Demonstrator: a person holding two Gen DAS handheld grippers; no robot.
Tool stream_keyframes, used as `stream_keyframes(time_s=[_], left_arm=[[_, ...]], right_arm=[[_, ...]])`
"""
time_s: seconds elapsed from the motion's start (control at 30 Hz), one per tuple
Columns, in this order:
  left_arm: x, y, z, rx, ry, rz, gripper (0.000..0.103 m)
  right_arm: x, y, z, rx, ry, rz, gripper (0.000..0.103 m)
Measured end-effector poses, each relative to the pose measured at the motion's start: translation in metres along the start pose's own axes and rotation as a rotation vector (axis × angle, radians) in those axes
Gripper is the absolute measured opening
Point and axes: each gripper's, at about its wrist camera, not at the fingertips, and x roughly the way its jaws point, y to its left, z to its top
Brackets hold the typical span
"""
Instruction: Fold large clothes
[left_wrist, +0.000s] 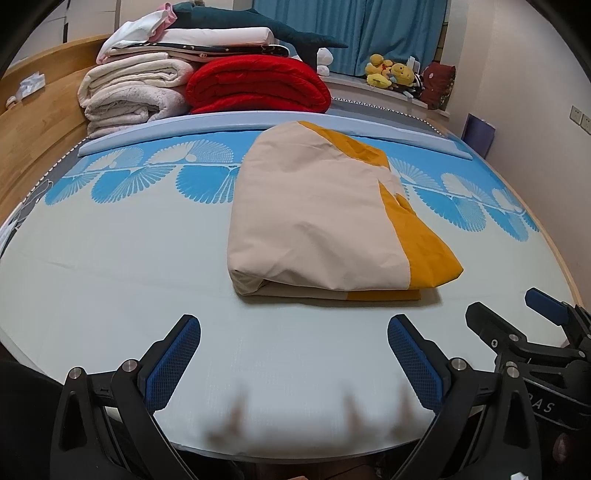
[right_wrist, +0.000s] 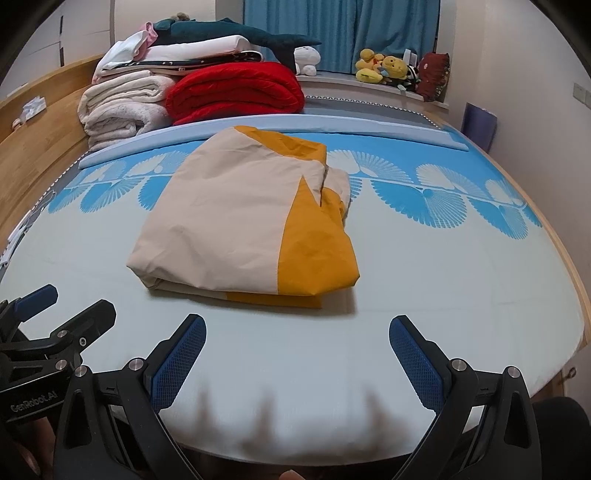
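A large beige and mustard-yellow cloth (left_wrist: 321, 218) lies folded into a thick rectangle on the pale blue bed sheet (left_wrist: 110, 258); it also shows in the right wrist view (right_wrist: 236, 225). My left gripper (left_wrist: 293, 332) is open and empty, just short of the cloth's near edge. My right gripper (right_wrist: 297, 332) is open and empty, in front of the cloth's near right corner. The right gripper shows at the right edge of the left wrist view (left_wrist: 517, 325). The left gripper shows at the left edge of the right wrist view (right_wrist: 66, 306).
Folded white blankets (left_wrist: 133, 92) and a red quilt (left_wrist: 258, 86) are stacked at the bed's far left by the wooden headboard (left_wrist: 33, 122). Plush toys (left_wrist: 391, 75) sit on the window ledge under blue curtains (left_wrist: 351, 29). The bed's right edge meets a wall.
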Motion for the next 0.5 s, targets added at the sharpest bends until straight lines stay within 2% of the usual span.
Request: stream_keyframes(time_s=[0.5], left_arm=[[-0.0022, -0.0010, 0.0012, -0.004, 0.000, -0.009, 0.101]], right_arm=[[0.0001, 0.0001, 0.0000, 0.000, 0.000, 0.000, 0.099]])
